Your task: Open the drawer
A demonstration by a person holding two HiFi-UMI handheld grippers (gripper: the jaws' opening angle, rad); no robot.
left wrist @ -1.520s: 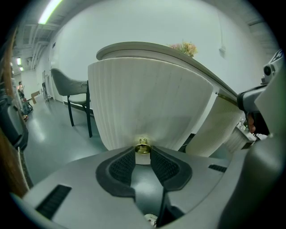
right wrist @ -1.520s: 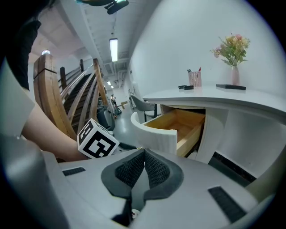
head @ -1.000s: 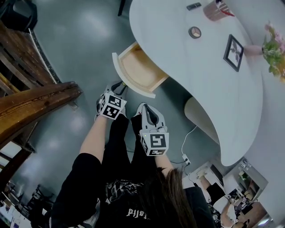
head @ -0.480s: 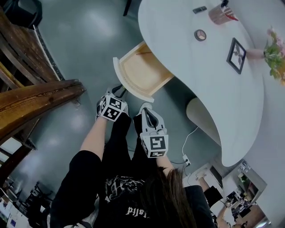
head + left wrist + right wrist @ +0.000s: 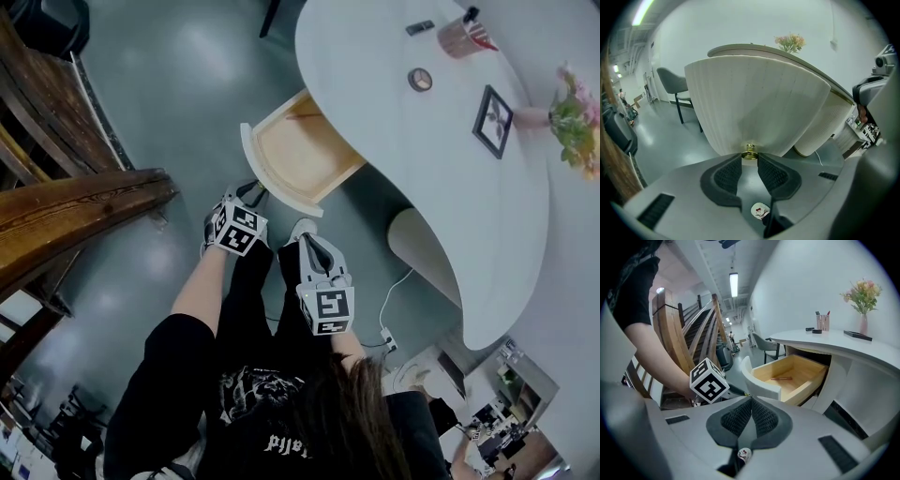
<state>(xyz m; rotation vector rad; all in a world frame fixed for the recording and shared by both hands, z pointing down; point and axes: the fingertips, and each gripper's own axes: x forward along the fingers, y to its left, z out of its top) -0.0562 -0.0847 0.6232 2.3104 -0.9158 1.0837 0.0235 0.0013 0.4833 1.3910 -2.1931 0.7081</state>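
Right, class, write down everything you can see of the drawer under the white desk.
The drawer stands pulled well out from under the curved white desk. Its front is a curved white panel with faint vertical ribbing. The box behind looks like pale wood, open at the top. One thin reddish stick lies on its floor. A small brass knob sits on the front, and the left gripper has its jaws closed on it.

Head view dim and grey, soft ceiling glare pooling on the floor [image 5: 187,56], desk [image 5: 394,141] top evenly lit. Gripper views brighter, heavy fisheye bend, black corners. Overhead strip light [image 5: 733,284] blown out; desk overhang shades the back of the drawer [image 5: 792,373].
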